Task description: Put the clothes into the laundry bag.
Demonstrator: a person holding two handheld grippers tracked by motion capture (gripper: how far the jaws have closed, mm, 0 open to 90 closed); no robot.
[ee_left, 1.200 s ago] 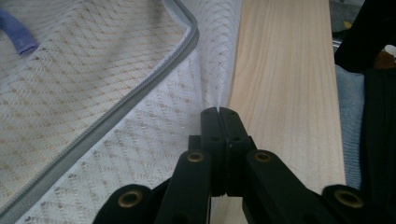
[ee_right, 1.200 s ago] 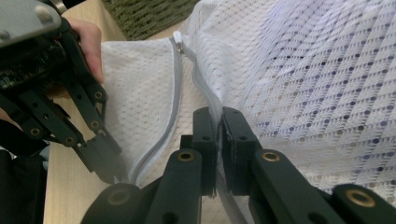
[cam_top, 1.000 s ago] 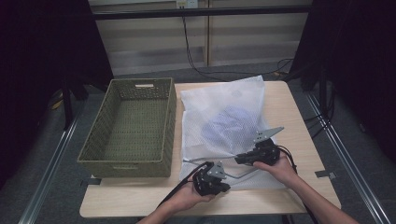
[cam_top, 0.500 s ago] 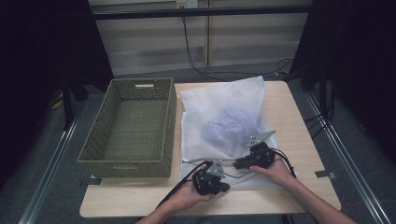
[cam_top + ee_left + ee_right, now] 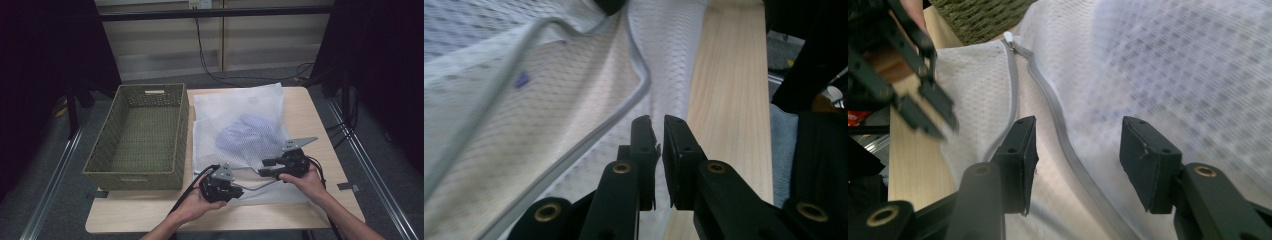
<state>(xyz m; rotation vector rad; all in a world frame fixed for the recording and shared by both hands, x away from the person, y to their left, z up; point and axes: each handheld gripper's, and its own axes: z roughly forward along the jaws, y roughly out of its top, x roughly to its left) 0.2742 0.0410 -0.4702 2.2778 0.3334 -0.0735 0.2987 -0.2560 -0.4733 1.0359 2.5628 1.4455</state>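
Fingers of the right gripper [image 5: 1075, 165] have just been opening, astride the white mesh laundry bag's [image 5: 240, 125] grey zipper edge [image 5: 1058, 125], while the left gripper [image 5: 658, 150] pinches its near edge, beside bare wooden worktop [image 5: 729, 125].

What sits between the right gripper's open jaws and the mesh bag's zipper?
Nothing visible. The right gripper, its jaws having just opened, hovers directly over the grey zipper of the mesh bag.
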